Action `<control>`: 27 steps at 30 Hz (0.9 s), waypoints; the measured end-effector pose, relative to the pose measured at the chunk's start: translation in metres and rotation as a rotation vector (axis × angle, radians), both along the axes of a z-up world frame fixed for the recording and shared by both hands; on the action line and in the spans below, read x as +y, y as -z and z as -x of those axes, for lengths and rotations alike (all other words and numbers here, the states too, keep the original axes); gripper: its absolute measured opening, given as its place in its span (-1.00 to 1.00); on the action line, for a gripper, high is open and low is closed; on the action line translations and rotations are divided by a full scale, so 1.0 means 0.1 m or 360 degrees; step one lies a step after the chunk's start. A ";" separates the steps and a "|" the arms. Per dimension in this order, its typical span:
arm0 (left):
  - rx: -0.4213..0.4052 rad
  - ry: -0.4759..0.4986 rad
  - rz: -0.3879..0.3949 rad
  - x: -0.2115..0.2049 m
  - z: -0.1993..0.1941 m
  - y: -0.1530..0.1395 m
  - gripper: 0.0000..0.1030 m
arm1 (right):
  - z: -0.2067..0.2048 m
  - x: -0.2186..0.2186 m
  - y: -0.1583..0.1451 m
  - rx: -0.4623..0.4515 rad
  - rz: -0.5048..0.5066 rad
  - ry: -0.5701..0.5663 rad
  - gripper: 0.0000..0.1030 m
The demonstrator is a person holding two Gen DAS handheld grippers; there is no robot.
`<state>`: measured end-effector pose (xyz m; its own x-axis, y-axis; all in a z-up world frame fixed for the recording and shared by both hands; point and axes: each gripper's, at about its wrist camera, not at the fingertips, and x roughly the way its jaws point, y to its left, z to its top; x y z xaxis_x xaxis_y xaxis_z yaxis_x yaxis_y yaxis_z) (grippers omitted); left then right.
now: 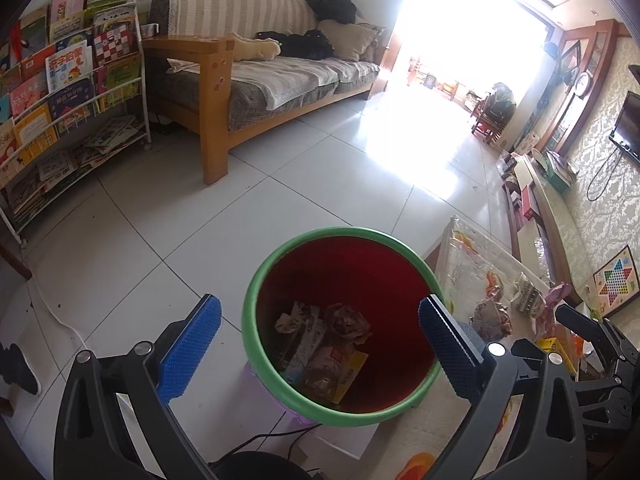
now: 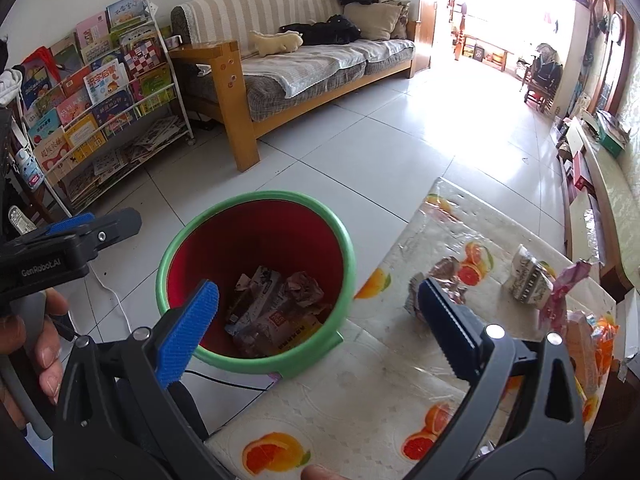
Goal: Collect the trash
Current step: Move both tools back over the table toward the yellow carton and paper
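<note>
A red bin with a green rim [image 1: 256, 300] stands beside the table, and crumpled wrappers and a yellow packet [image 1: 324, 344] lie at its bottom. My left gripper [image 1: 320, 348] hovers over it, open, with nothing between its blue pads. In the right wrist view the bin's rim [image 2: 256, 198] sits at the table's corner. My right gripper [image 2: 320, 330] is open and empty, spanning the bin's right rim and the table edge. On the table lie a brown crumpled wrapper [image 2: 440, 280], a white packet [image 2: 528, 280], a pink wrapper [image 2: 560, 292] and an orange packet [image 2: 592, 344].
The table [image 2: 360, 392] has a fruit-print plastic cover. A wooden sofa [image 2: 304, 68] and a book rack [image 2: 100, 92] stand across the tiled floor. A low cabinet [image 2: 616, 200] runs along the right wall. A white cable [image 1: 52, 312] lies on the floor left of the bin.
</note>
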<state>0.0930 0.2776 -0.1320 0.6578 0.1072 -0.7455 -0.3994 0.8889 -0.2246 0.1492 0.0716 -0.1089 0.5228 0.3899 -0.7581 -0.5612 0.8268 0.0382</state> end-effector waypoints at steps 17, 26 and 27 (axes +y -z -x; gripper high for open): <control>-0.0015 0.0583 -0.0063 -1.75 -0.14 -0.22 0.85 | 0.41 -1.96 -0.07 -0.0051 0.0017 0.0473 0.91; 0.0066 0.0748 -0.0133 -2.36 -0.38 -0.09 0.85 | 0.41 -2.59 0.00 -0.0070 0.0069 0.0584 0.91; 0.0076 0.0756 -0.0143 -2.41 -0.43 -0.08 0.85 | 0.40 -2.63 0.01 -0.0066 0.0072 0.0591 0.91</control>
